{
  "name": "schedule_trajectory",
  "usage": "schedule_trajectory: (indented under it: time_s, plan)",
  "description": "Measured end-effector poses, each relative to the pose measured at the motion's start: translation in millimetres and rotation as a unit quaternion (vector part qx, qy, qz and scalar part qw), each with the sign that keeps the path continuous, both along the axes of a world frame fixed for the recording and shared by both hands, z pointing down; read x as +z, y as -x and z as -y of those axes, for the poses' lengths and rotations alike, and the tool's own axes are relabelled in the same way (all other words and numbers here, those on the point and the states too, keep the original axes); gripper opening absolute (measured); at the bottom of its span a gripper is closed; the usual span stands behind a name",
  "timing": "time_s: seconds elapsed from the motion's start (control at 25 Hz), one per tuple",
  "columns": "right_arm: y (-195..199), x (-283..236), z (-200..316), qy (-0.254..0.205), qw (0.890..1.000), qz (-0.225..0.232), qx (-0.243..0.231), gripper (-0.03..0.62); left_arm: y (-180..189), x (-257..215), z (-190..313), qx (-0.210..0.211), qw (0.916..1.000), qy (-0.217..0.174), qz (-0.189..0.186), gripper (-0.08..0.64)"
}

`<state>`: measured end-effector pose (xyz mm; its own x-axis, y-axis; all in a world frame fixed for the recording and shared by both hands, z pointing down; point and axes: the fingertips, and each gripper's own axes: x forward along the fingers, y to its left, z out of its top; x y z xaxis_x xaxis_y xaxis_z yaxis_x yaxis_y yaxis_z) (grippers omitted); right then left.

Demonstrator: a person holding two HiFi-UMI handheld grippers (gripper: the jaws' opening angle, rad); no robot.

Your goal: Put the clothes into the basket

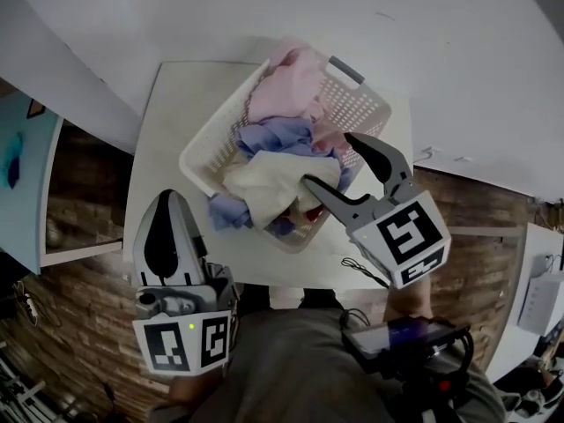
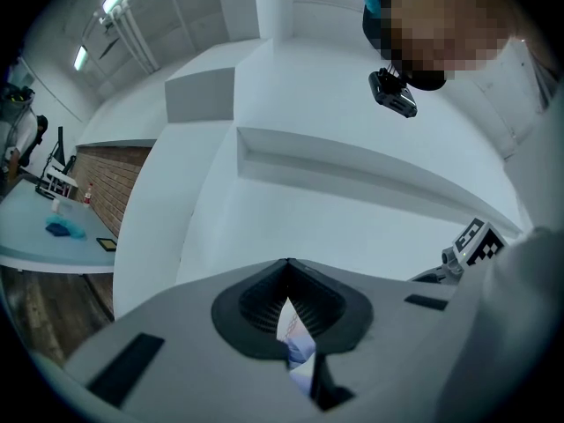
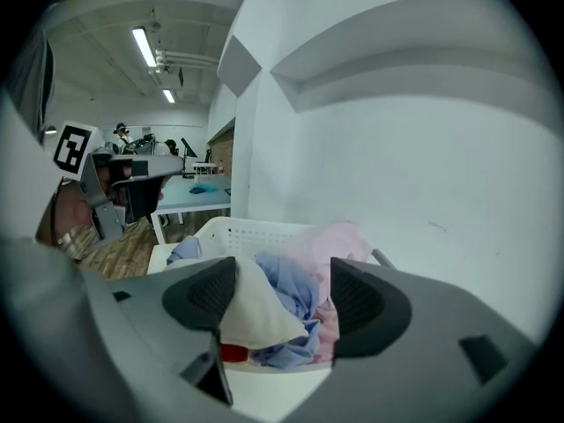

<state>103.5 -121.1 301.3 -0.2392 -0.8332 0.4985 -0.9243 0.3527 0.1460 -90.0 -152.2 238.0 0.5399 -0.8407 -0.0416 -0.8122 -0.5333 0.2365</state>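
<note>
A white perforated laundry basket [image 1: 204,148] stands on a small white table [image 1: 163,139]. It holds a pink garment [image 1: 295,82], a lavender-blue shirt [image 1: 278,135] and a cream cloth [image 1: 264,183]. A blue piece [image 1: 227,211] hangs over the near rim. My right gripper [image 1: 330,159] is open above the basket's near right corner, with no pad pressing on cloth. In the right gripper view, the cream cloth [image 3: 256,311] and the blue shirt [image 3: 295,293] lie beyond the right gripper [image 3: 282,298]. My left gripper [image 1: 167,199] hovers left of the basket. Its tips meet, so the left gripper [image 2: 288,267] is shut and holds nothing.
A white wall rises just behind the table. A thin black cable [image 1: 361,270] lies on the table's near right corner. Wood flooring surrounds the table, and a light blue desk [image 1: 18,183] stands at far left. A red item [image 3: 233,352] peeks from under the clothes.
</note>
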Motion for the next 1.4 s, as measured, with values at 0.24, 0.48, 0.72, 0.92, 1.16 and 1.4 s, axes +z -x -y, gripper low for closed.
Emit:
schedule_trajectory:
  time_s: [0.24, 0.48, 0.72, 0.92, 1.16, 1.4]
  plan:
    - [5.4, -26.9, -8.3, -0.043, 0.998, 0.030, -0.025, 0.315, 0.2, -11.2, -15.7, -0.022, 0.9997, -0.010, 0.006, 0.008]
    - [56.9, -36.0, -13.5, -0.061, 0.992, 0.045, -0.104, 0.308, 20.5, -14.2, -39.9, -0.057, 0.9982, -0.014, 0.012, 0.008]
    - [126.3, -34.6, -16.5, -0.067, 0.984, 0.041, -0.162, 0.304, 61.2, -28.9, -45.1, -0.082, 0.9959, -0.037, 0.009, 0.008]
    - [157.2, -3.4, -9.2, -0.034, 0.983, -0.018, -0.181, 0.270, 85.9, -23.9, -38.8, -0.089, 0.9955, -0.030, 0.009, 0.008]
    - [169.4, 33.2, 4.5, 0.017, 0.979, -0.031, -0.200, 0.249, 100.7, -8.4, -19.8, -0.096, 0.9953, -0.014, 0.008, 0.008]
    - [167.6, 61.8, 5.6, 0.103, 0.971, -0.054, -0.208, 0.173, 97.6, 5.9, -5.6, -0.092, 0.9958, 0.002, 0.005, 0.008]
